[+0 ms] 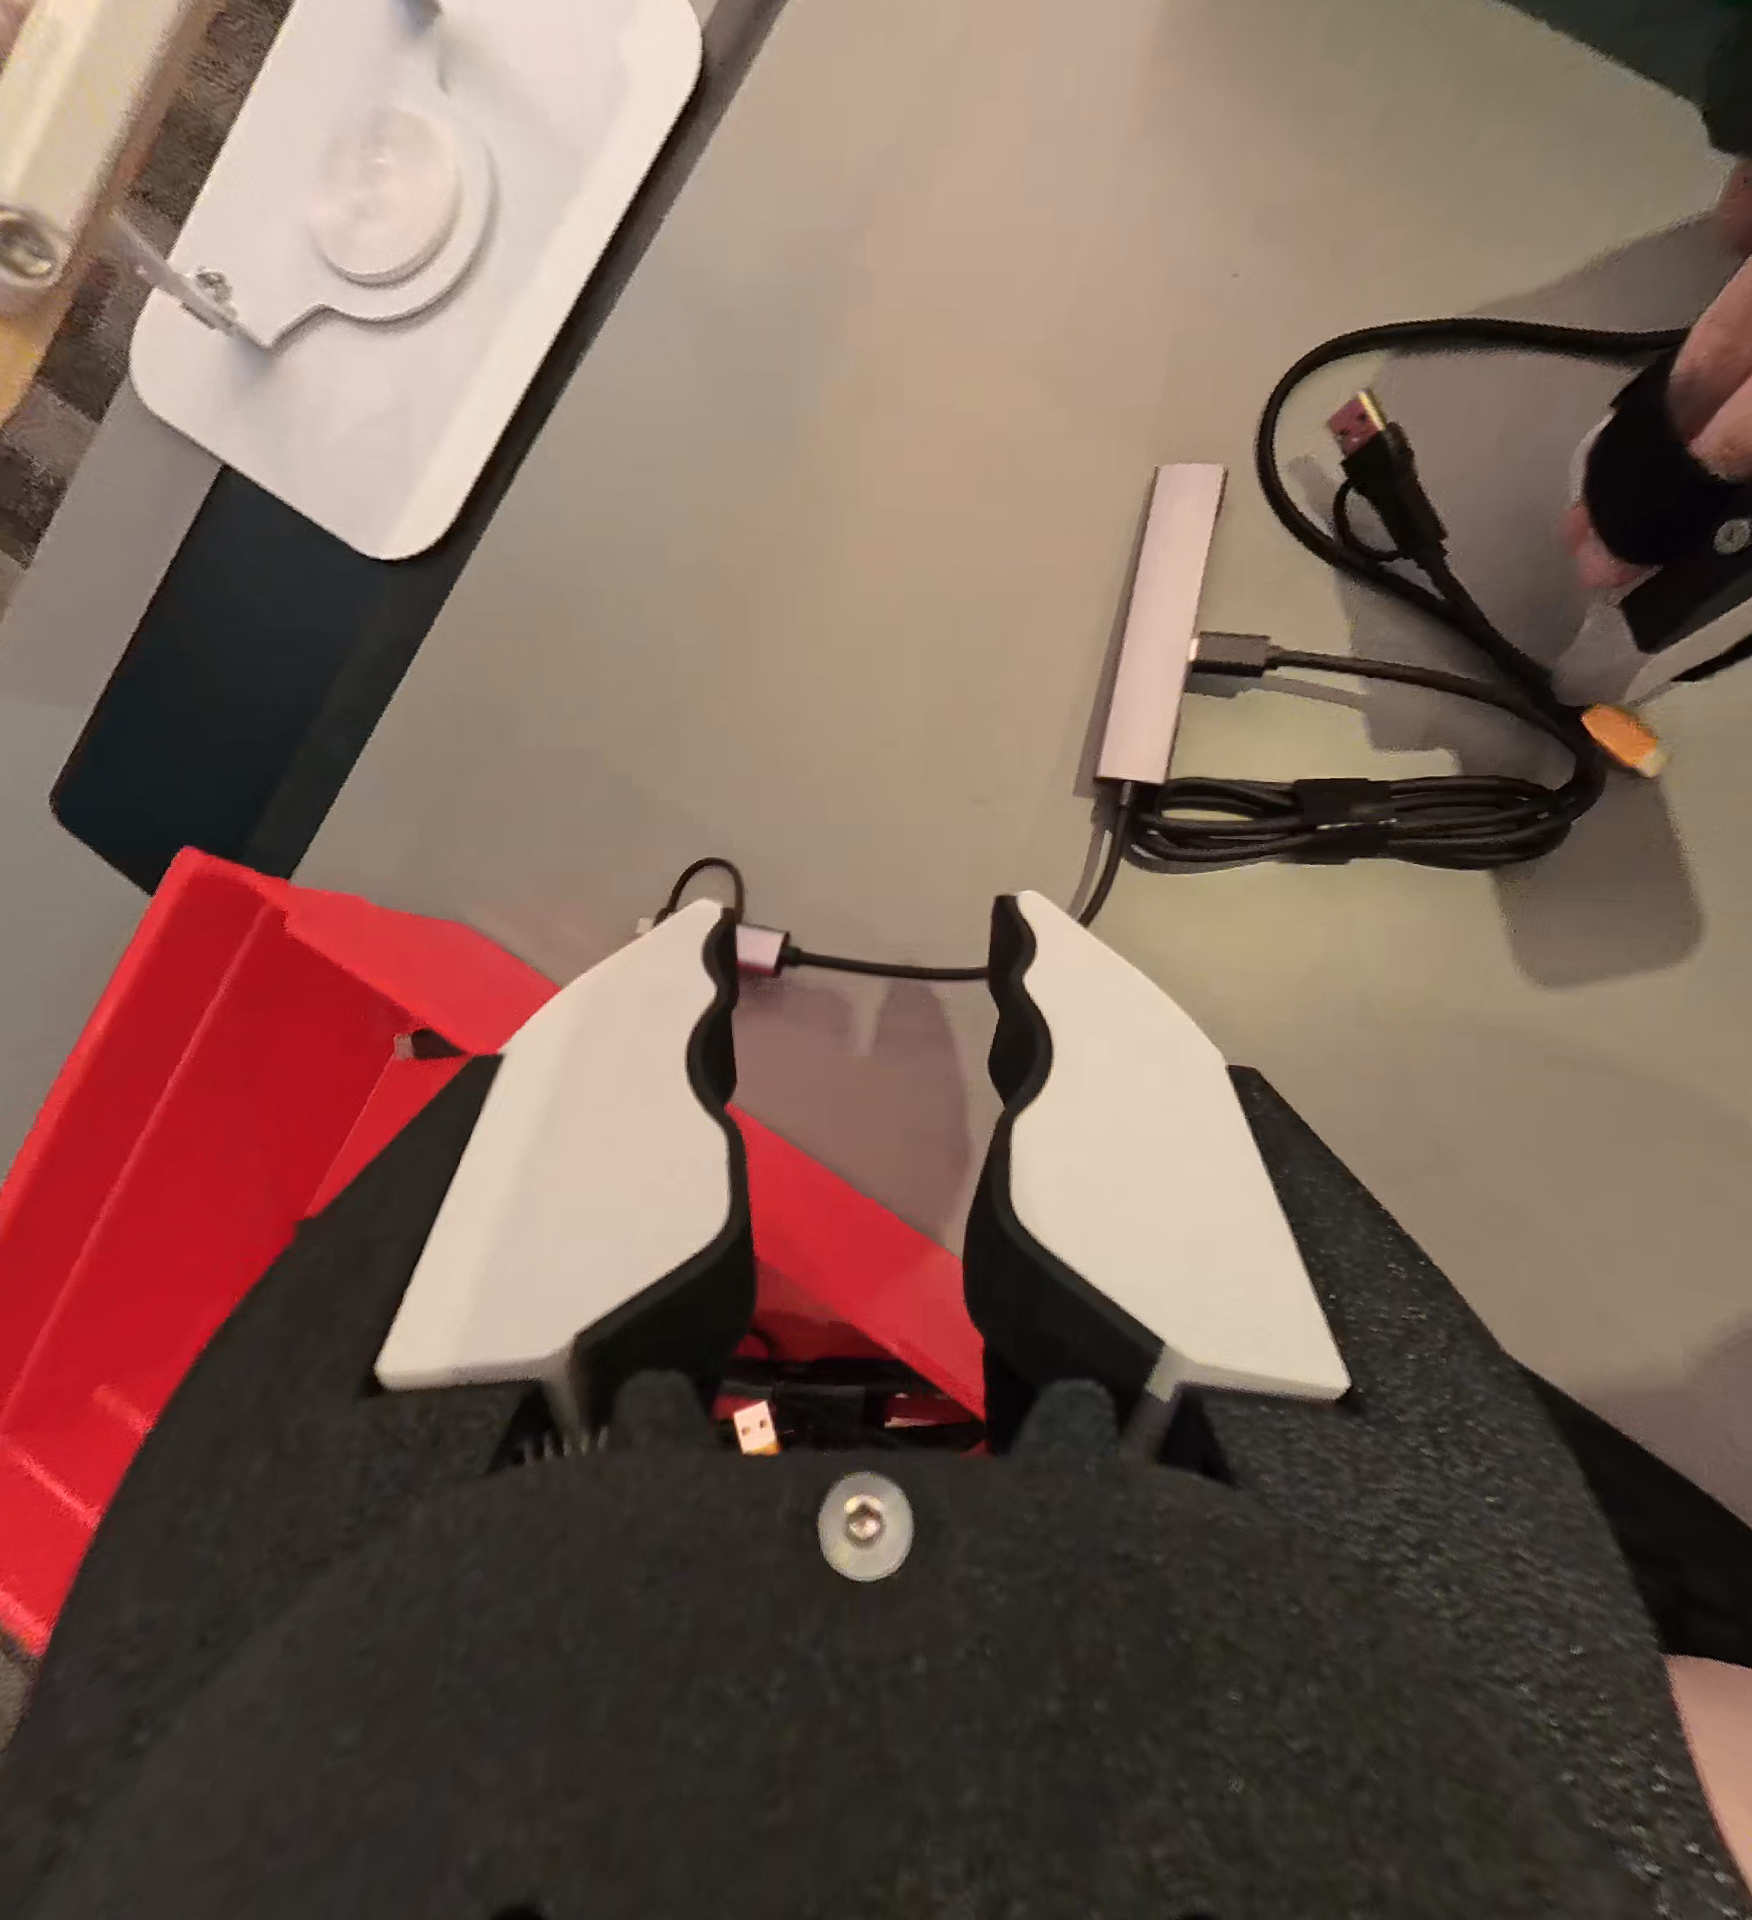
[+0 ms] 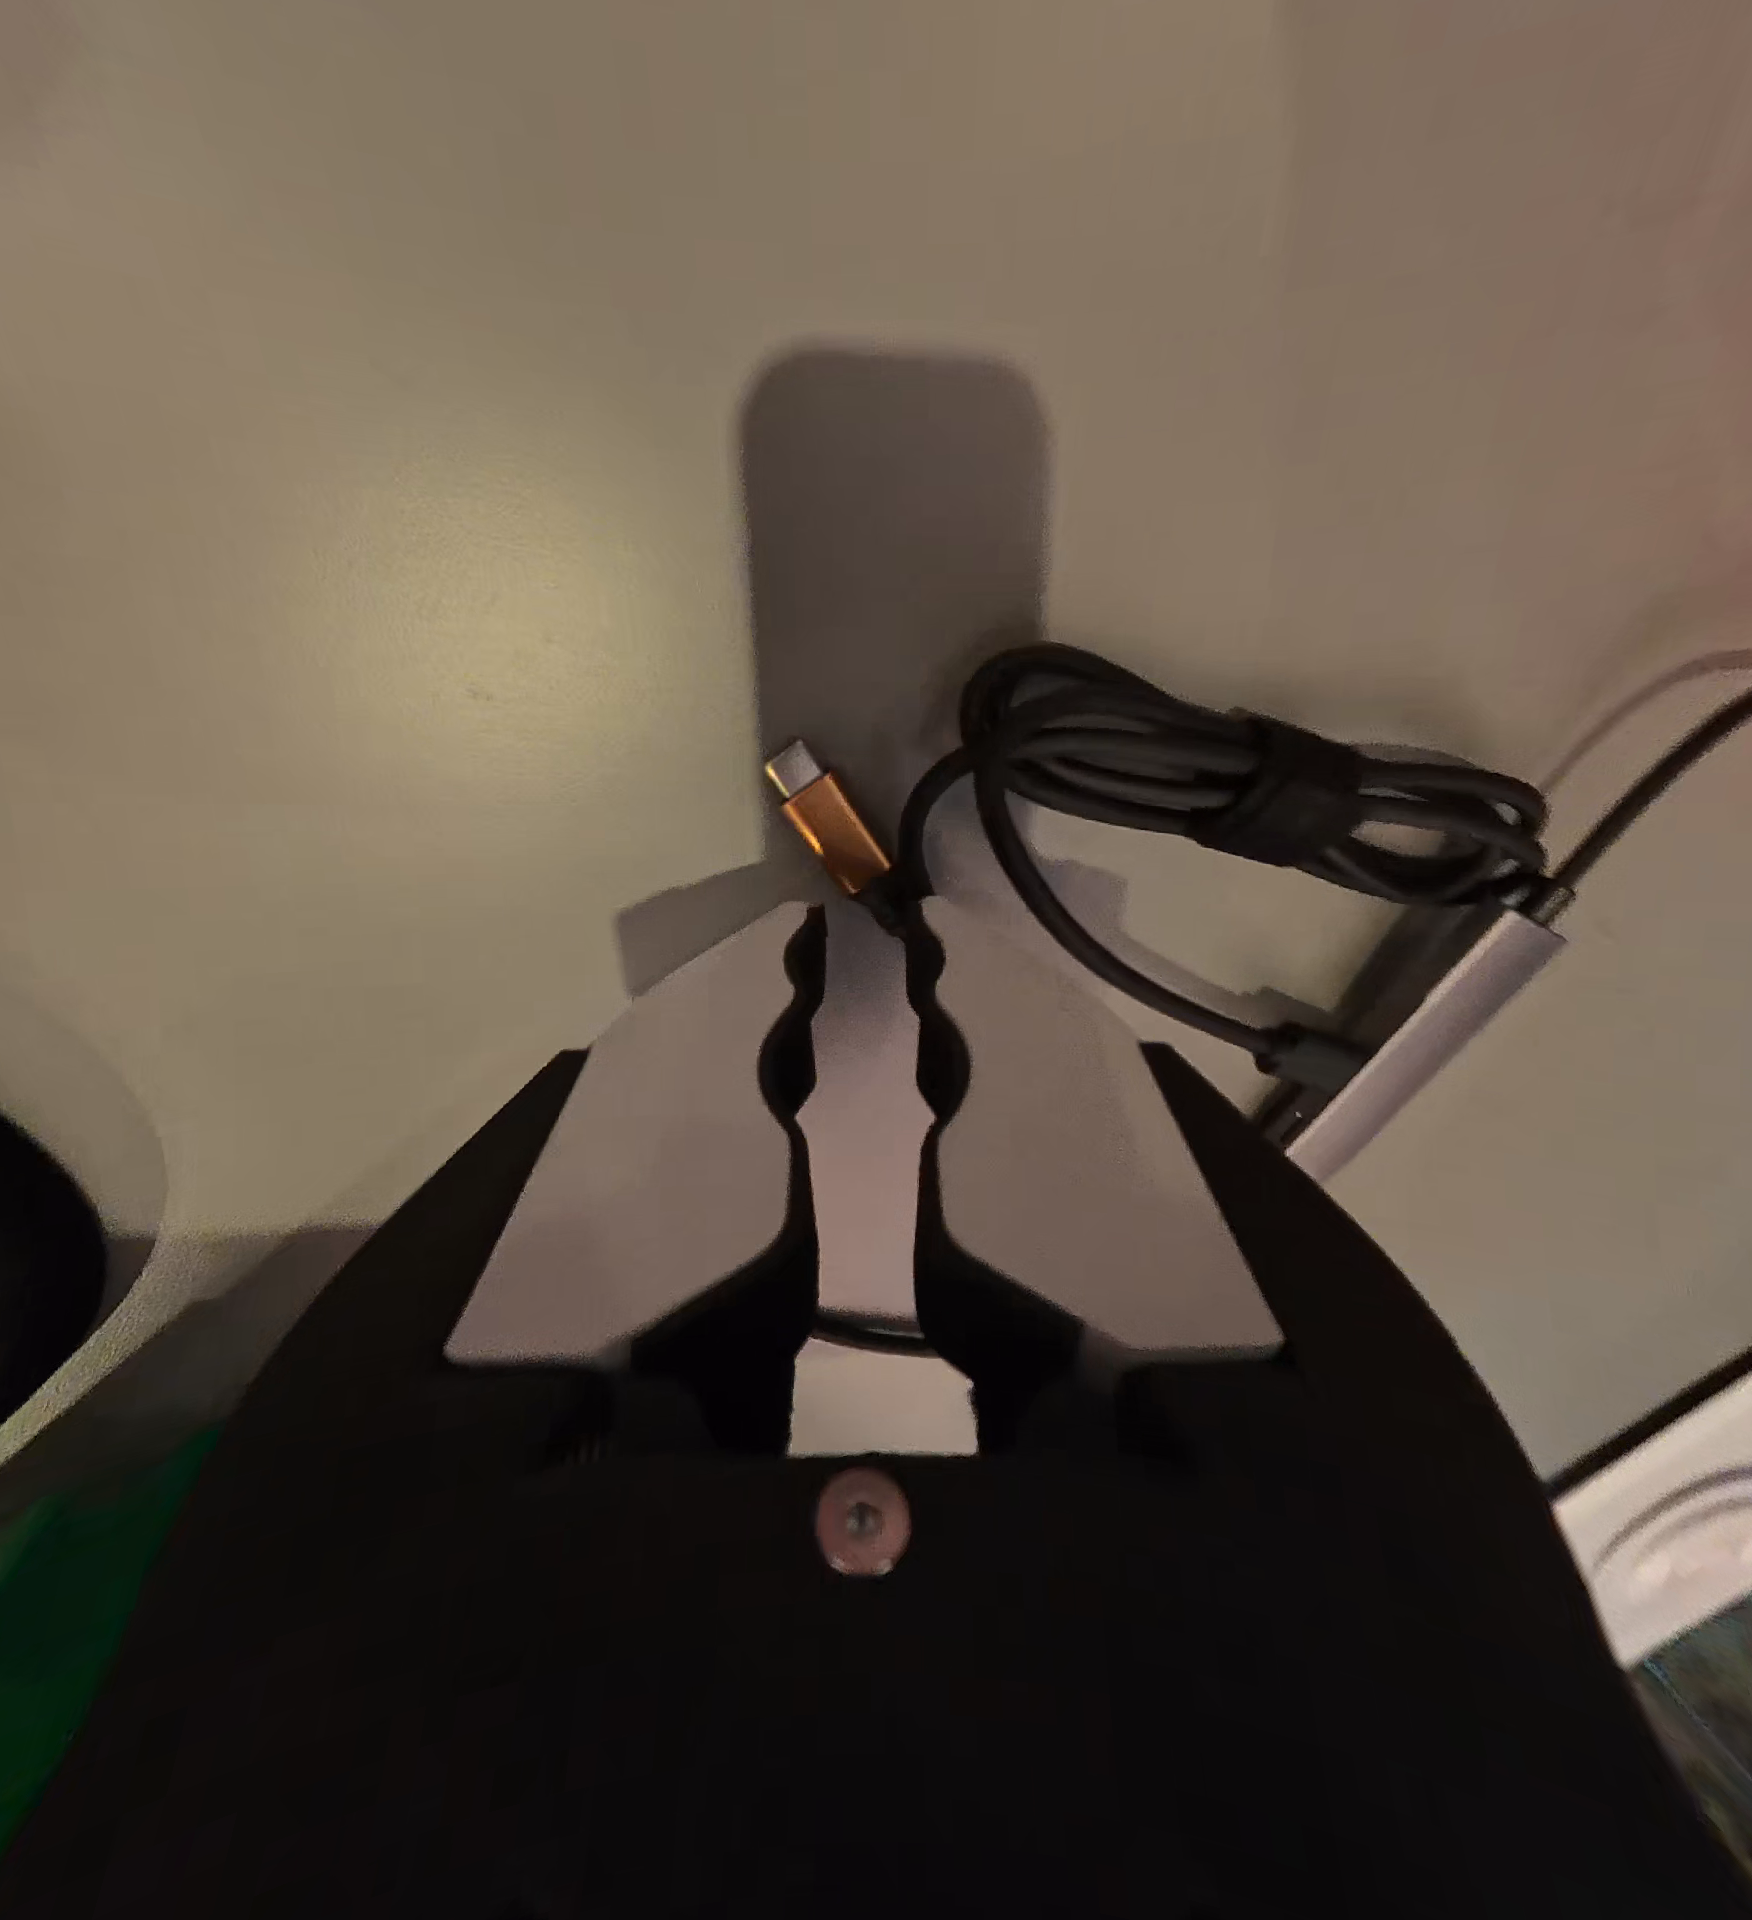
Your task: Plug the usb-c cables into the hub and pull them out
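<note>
A silver hub lies on the grey table, with a silver plug seated in its side. My left gripper is open wide and empty. A thin black lead with a silver plug lies across the gap at its tips. My right gripper has its jaws a narrow gap apart, with bare table between them. An orange USB-C plug lies just ahead of its tips, and the cable touches the right fingertip. The orange plug also shows in the left wrist view. The hub is at the right of the right wrist view.
A tied bundle of black cable lies by the hub, with a loose dark-red USB plug beyond it. An open red box holding more cables sits under my left gripper. A white tray lies at the table's far left edge. The gap from one gripper's tips to the other's is roughly 25 cm. The hub lies around 11 cm away from my right fingertips.
</note>
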